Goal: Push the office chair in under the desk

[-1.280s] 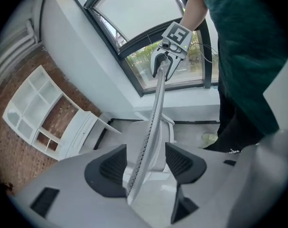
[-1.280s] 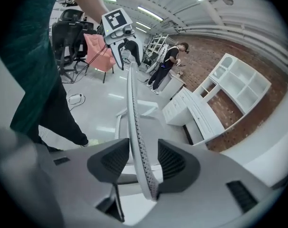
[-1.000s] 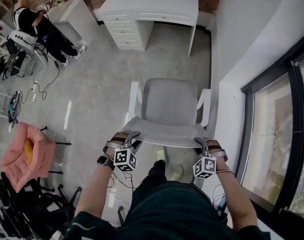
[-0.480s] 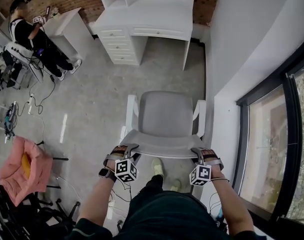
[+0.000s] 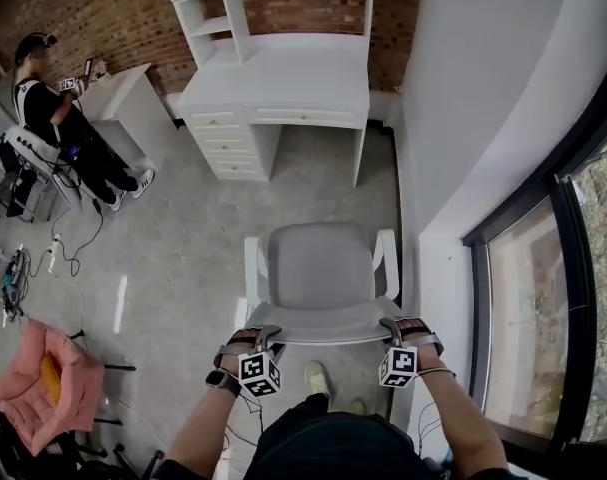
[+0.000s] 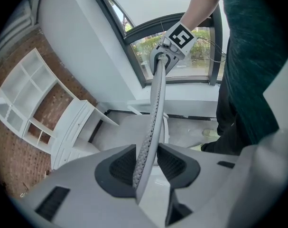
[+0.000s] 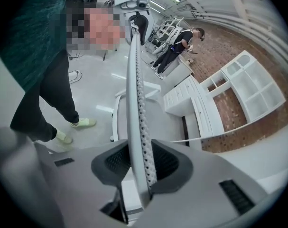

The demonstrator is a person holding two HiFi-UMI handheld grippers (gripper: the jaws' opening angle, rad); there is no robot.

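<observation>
- The office chair (image 5: 321,268) is seen on the grey floor (image 5: 183,218), its seat turned toward the far desk (image 5: 283,83) and well apart from it; no part of it is under the desk.
- Its backrest (image 5: 328,328) is on the near side, with its top edge running left to right between the two grippers.
- The left gripper (image 5: 255,336) is set on the left end of that edge. In the left gripper view the backrest (image 6: 153,122) is clamped between the dark pads (image 6: 122,167), which appear to press on both faces.
- The right gripper (image 5: 401,328) is set on the right end. In the right gripper view the perforated backrest (image 7: 134,103) is gripped between the fingers (image 7: 170,163), which have just been closing on it.
- The desk is placed against a brick wall (image 5: 103,18), with a drawer unit on its left and an open gap on its right.
- A white wall (image 5: 463,118) and a dark-framed window (image 5: 543,298) are seen just right of the chair.
- A seated person (image 5: 53,118) is seen far left, and a pink cushioned seat (image 5: 43,383) near left.
</observation>
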